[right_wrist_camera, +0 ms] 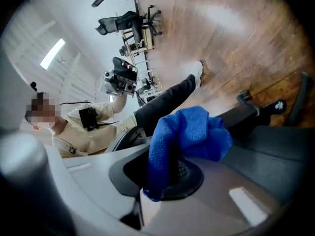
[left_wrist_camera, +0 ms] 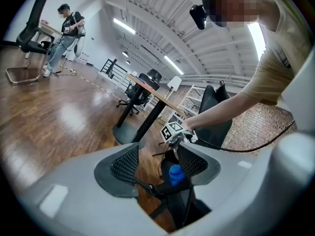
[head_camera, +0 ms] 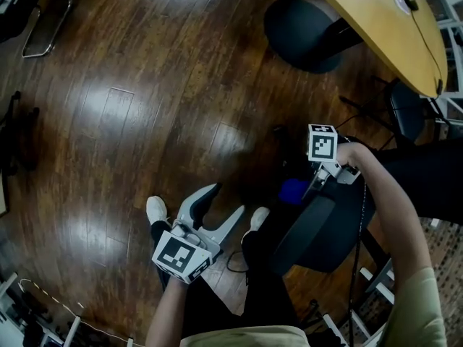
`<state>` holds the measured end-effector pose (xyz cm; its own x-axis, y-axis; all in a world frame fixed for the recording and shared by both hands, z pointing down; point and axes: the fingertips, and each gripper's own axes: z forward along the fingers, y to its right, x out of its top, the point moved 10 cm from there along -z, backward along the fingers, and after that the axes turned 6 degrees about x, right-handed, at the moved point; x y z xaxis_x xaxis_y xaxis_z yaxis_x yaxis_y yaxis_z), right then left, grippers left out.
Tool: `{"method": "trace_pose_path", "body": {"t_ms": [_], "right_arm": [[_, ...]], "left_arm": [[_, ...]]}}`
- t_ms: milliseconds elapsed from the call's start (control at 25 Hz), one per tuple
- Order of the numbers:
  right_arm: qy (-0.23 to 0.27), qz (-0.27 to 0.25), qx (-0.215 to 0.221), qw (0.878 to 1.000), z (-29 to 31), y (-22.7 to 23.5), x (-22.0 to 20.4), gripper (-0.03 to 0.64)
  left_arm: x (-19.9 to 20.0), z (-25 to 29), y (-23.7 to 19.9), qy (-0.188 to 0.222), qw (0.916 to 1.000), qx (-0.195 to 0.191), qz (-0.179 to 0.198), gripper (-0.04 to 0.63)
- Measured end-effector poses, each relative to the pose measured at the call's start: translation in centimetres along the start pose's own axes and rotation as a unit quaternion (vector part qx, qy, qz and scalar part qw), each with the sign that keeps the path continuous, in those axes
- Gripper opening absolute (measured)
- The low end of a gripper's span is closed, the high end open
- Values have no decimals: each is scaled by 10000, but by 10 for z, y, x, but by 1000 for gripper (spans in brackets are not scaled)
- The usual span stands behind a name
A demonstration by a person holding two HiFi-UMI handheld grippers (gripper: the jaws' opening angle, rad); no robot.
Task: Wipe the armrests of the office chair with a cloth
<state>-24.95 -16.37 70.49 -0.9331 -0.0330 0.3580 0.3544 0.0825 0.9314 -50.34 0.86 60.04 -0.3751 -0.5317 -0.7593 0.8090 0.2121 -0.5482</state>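
Left gripper (head_camera: 221, 207): low at the left above the floor (head_camera: 145, 85), near the person's white shoes; its jaws stand wide apart with nothing between them
Floor: dark, glossy wood boards
Cloth (head_camera: 293, 191): blue and bunched up, to the right of the left gripper, resting on the upper end of the armrest (head_camera: 307, 226)
Right gripper (head_camera: 318, 183): just right of the cloth and tipped down toward it; in the right gripper view its jaws are closed on a fold of the cloth, and the rest bulges out past the tips
Armrest: a dark pad slanting down and to the left from the cloth
Office chair (head_camera: 340, 230): black, with its seat beside the armrest under the person's right forearm
Worktop (head_camera: 376, 20): yellow wood at the top right, well apart from both grippers
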Motion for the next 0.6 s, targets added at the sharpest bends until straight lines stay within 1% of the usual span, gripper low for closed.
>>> {"method": "trace_pose_path", "body": {"t_ms": [40,120,160,200,280,320,360,440,480,520,600], "right_arm": [[153,-106,-207,9996,-3,2,4,15],[399,-468,-895,9941,-10,1,18,17],[354,-667,-1281,9889,-11,-1,29,18],[151,-840,-1657,9825,-9,-2,43,18],[-577,-1051,-2323,9652,6,-1,76,20],[-1000,-1116,-2565,9549,18,3,94,20],[-1433,-1154,-2736,9441,32,10,112,20],[-2346,-1092,-2922,9207,62,31,136,20],[-2843,-990,-2956,9066,76,45,140,20],[-3358,-858,-2967,8899,89,59,140,20],[-4274,-574,-2992,8512,102,85,131,20]], "left_arm": [[4,-3,-1,51,10000,35,27,235],[10,-11,-7,172,9998,134,31,235],[11,-16,-12,232,9995,196,1,235],[12,-23,-18,289,9992,260,-45,235],[12,-36,-30,384,9985,373,-134,235],[10,-41,-36,406,9982,411,-141,235],[7,-45,-41,403,9982,431,-104,235],[-2,-51,-48,345,9985,408,64,235],[-7,-54,-50,296,9988,372,127,235],[-11,-57,-50,249,9990,333,150,235],[-20,-64,-51,211,9993,272,133,235]]}}
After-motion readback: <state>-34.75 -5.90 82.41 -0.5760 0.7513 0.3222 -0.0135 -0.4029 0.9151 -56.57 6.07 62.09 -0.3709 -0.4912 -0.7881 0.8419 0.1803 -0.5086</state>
